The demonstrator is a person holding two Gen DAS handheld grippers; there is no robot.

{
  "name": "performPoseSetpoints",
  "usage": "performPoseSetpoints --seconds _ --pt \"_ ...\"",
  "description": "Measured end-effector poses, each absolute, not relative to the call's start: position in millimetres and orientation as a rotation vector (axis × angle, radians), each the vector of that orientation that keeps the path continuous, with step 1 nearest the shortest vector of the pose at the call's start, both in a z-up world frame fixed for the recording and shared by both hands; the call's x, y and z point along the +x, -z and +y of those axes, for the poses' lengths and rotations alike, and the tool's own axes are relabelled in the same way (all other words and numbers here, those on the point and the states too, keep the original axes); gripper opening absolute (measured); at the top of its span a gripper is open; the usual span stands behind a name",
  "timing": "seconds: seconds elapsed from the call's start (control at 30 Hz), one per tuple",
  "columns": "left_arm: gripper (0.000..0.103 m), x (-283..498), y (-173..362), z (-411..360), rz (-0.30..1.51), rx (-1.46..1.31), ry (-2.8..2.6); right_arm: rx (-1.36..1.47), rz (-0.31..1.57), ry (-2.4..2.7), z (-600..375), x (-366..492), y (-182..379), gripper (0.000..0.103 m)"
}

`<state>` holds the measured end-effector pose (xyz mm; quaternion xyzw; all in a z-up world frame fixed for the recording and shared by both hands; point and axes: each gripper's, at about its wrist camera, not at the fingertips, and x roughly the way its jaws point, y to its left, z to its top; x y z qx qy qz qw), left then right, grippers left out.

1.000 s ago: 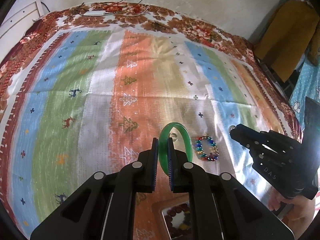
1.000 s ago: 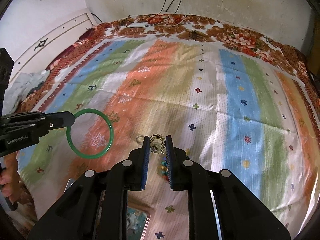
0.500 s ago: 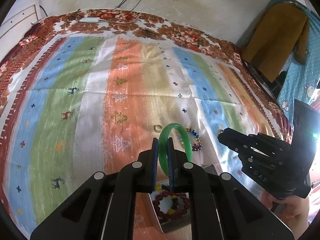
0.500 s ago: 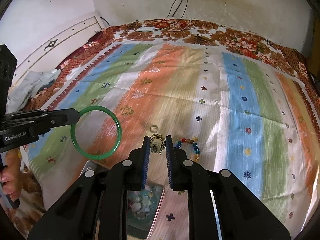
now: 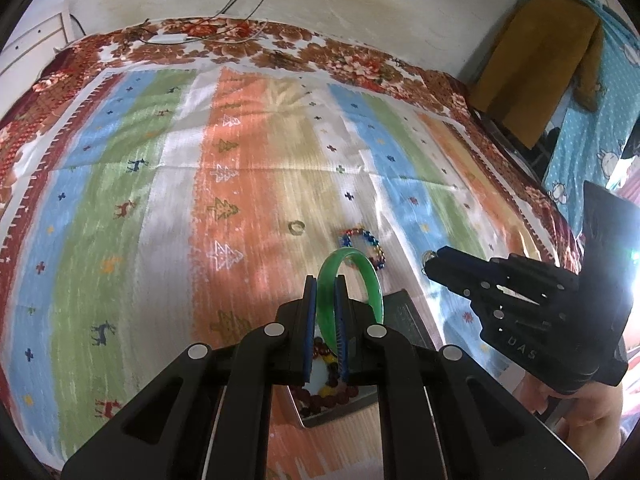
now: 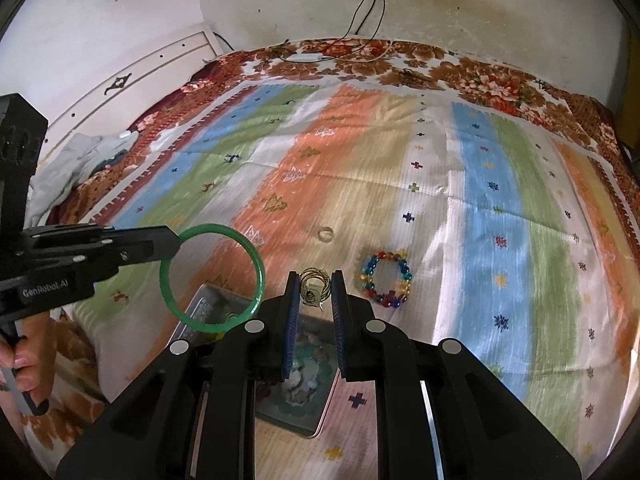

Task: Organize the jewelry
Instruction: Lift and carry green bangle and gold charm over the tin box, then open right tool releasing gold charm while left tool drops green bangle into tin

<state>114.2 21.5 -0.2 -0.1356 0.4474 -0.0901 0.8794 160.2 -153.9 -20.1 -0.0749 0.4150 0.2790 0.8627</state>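
Observation:
My left gripper [image 5: 325,282] is shut on a green bangle [image 5: 362,270], held upright in the air above a small tin box [image 5: 400,312] that holds a red bead bracelet [image 5: 332,390]. In the right wrist view the bangle [image 6: 256,264] hangs from the left gripper [image 6: 172,242] over the box [image 6: 208,300]. My right gripper [image 6: 315,278] is shut on a gold wire earring [image 6: 314,282], above the box. A multicoloured bead bracelet [image 6: 386,278] and a small ring [image 6: 325,234] lie on the striped cloth beyond.
The striped cloth [image 5: 160,220] covers a bed with a floral blanket [image 6: 500,80] at the far edge. Cables [image 6: 360,12] hang on the back wall. A white headboard [image 6: 140,76] and crumpled clothes [image 6: 80,156] are at the left. A brown garment [image 5: 540,60] hangs at the right.
Both grippers have pulled back toward the near edge with their items, so the tin box has come into view below them. The bead bracelet and ring now lie farther ahead.

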Motion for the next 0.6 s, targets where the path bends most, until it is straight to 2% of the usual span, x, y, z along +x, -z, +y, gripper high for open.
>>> performPoseSetpoints --seconds 0.3,0.37,0.43,0.6 --pt "0.009 107.4 14.6 12.8 1.003 -0.289 0.213 -0.146 0.903 -0.624 -155.5 146.3 25.9 0.017" --pt "0.018 108.5 16.7 13.0 1.017 -0.281 0.2 -0.145 0.931 -0.642 -154.6 145.3 29.6 0.019" --pt "0.021 108.7 16.3 16.4 1.014 -0.294 0.188 -0.144 0.937 -0.645 -154.6 144.1 30.3 0.03" --pt "0.025 109.6 17.3 26.1 1.01 -0.321 0.151 -0.137 0.939 -0.646 -156.2 142.7 29.3 0.03"
